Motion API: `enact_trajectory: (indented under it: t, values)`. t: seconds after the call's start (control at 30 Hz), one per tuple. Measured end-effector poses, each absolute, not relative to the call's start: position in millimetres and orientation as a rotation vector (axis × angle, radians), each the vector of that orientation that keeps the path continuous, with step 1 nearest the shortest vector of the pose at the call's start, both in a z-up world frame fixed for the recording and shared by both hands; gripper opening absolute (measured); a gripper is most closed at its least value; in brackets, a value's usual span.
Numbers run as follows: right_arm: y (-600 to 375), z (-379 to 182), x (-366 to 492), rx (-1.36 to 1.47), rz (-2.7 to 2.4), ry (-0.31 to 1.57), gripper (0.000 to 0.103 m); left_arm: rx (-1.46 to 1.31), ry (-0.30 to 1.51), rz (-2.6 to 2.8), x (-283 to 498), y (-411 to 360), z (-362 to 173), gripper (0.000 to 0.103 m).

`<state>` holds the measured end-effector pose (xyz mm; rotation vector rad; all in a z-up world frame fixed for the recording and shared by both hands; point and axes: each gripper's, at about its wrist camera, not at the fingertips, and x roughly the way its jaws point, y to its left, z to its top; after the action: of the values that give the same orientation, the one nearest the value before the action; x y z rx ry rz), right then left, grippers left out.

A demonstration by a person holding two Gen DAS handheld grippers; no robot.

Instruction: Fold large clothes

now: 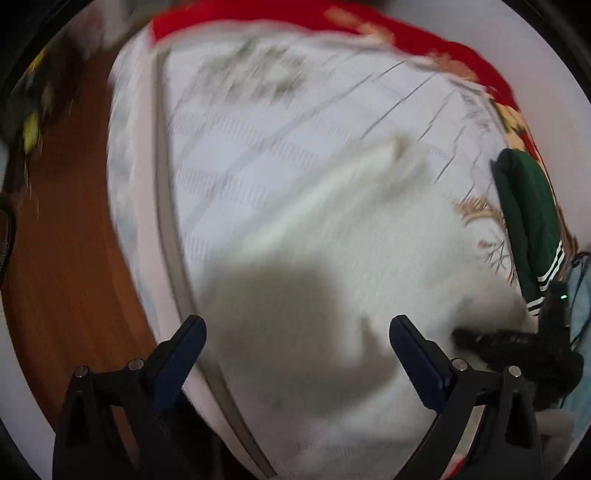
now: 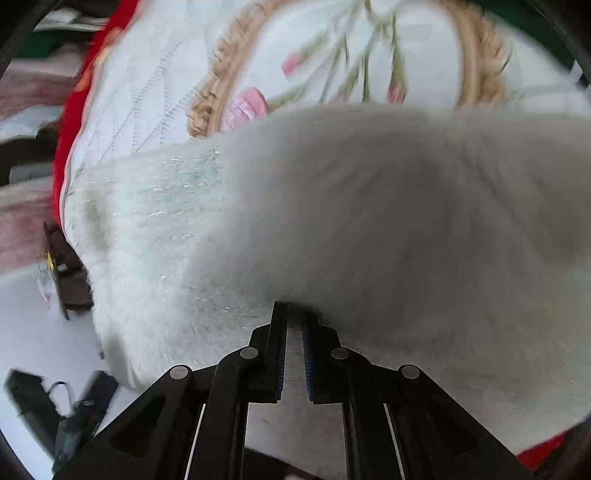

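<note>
The left tongs [image 1: 297, 334] are wide open w/ nothing between the blue pads. They hang over a big white fluffy sweater [image 1: 332, 258] that lies on a bed w/ a white quilt [image 1: 258, 129]. The quilt has a red edge [image 1: 424, 33]. A wood floor [image 1: 74, 221] shows at the left. A green cloth w/ white stripes [image 1: 528, 206] lies by the sweater's right side. The pic is blurry.

The right tongs [image 2: 294, 314] are pinched almost closed on the sweater [image 2: 406, 221]. A fold of the white fuzz sits between the pads. Part of the sweater is lifted up & blocks the view. The rest lies flat on the quilt [image 2: 147, 92], which has pink flowers [image 2: 251, 103] & a tan ring pattern [image 2: 221, 74].
</note>
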<state>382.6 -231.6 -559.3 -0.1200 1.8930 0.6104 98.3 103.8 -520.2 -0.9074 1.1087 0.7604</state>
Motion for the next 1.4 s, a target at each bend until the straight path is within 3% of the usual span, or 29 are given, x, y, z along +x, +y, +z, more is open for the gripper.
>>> enact_trajectory:
  t: [0.1, 0.3, 0.33, 0.37, 0.4, 0.47, 0.53, 0.8, 0.9, 1.03, 1.17, 1.27, 1.3, 1.33, 1.37, 1.4]
  values:
    - [-241.9, -551.8, 384.6, -0.043, 0.600, 1.903, 0.009, -0.800, 1.108, 0.638, 145.2, 128.5, -515.9, 0.100]
    - [-277.6, -541.7, 391.8, 0.116, 0.585, 1.929, 0.009, -0.629, 1.222, 0.472, 216.9, 148.4, -561.5, 0.098]
    - [-280.3, -541.8, 392.4, 0.128, 0.582, 1.934, 0.009, -0.583, 1.232, 0.474, 222.2, 148.8, -565.7, 0.069]
    - [-277.1, -543.7, 391.3, 0.129, 0.581, 1.933, 0.009, -0.518, 1.251, 0.514, 227.4, 149.1, -567.6, 0.031]
    - [-277.9, -540.0, 392.0, 0.112, 0.585, 1.924, 0.009, -0.489, 1.246, 0.517, 228.6, 149.3, -568.2, 0.020]
    - [-276.4, -533.0, 392.6, 0.076, 0.598, 1.898, 0.009, -0.514, 1.202, 0.499, 220.7, 152.8, -563.1, 0.010]
    - [-280.5, -525.3, 395.5, 0.057, 0.600, 1.878, 0.009, -0.505, 1.177, 0.493, 213.2, 154.3, -556.3, 0.009]
    - [-302.6, -484.0, 426.3, 0.019, 0.552, 1.667, 0.009, -0.542, 1.192, 0.484, 209.7, 169.0, -562.5, 0.009]
    - [-310.2, -518.6, 446.9, -0.057, 0.408, 1.674, 0.000, -0.568, 1.192, 0.476, 212.7, 171.4, -566.7, 0.011]
    - [-310.2, -533.8, 466.4, -0.065, 0.354, 1.717, 0.000, -0.585, 1.201, 0.473, 214.3, 170.7, -568.6, 0.014]
    - [-310.8, -512.6, 471.0, -0.085, 0.405, 1.749, 0.000, -0.665, 1.193, 0.469, 206.3, 178.1, -555.4, 0.017]
    - [-330.8, -473.6, 454.7, -0.083, 0.479, 1.685, 0.014, -0.654, 1.095, 0.436, 194.2, 175.0, -528.4, 0.020]
    - [-335.6, -468.5, 449.4, -0.078, 0.490, 1.683, 0.035, -0.647, 1.060, 0.430, 188.2, 173.4, -517.9, 0.023]
    - [-346.8, -461.1, 439.0, -0.059, 0.502, 1.687, 0.059, -0.650, 1.022, 0.426, 178.3, 171.8, -505.8, 0.038]
    - [-349.6, -458.5, 434.2, -0.049, 0.505, 1.690, 0.065, -0.658, 1.006, 0.424, 171.2, 171.6, -499.7, 0.071]
    - [-360.3, -456.4, 427.8, -0.045, 0.508, 1.697, 0.066, -0.672, 0.983, 0.433, 159.6, 169.8, -491.6, 0.089]
